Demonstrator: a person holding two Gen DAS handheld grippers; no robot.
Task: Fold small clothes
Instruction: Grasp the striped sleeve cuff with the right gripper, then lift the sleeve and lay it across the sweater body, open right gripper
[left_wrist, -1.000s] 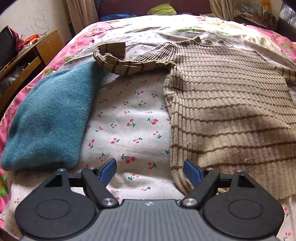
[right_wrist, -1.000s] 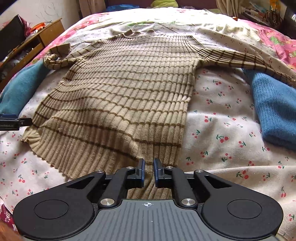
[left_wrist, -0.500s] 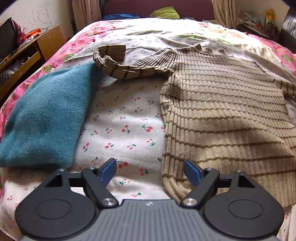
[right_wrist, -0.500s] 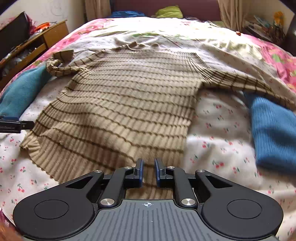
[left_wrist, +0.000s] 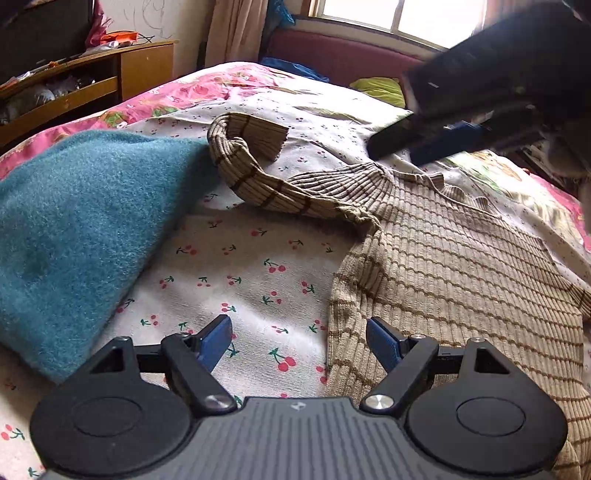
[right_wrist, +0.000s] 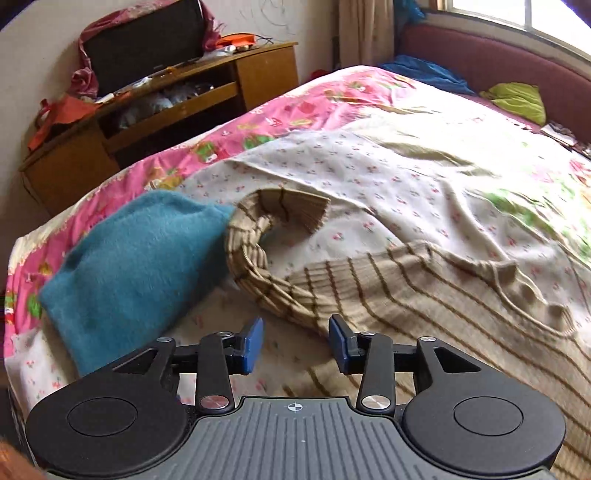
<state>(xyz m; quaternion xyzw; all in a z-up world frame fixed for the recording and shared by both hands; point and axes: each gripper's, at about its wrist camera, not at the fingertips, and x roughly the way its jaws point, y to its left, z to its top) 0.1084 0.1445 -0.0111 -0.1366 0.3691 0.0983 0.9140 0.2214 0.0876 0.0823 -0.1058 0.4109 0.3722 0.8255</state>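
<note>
Sweater in beige with brown stripes lies flat on the bed, on a white sheet printed with cherries, its body filling the near right of the left wrist view. Its left sleeve runs out to the left and curls back on itself, the cuff lying far from the body. A folded teal knit sits at the left, just beside that sleeve. The left gripper has its jaws spread wide over the sheet by the sweater's side edge, nothing between them. The right gripper has just been opening; its jaws stand partly apart above the spot where the sleeve meets the body, with no cloth pinched. It shows blurred in the far right of the left wrist view. A wooden cabinet stands far left beside the bed
</note>
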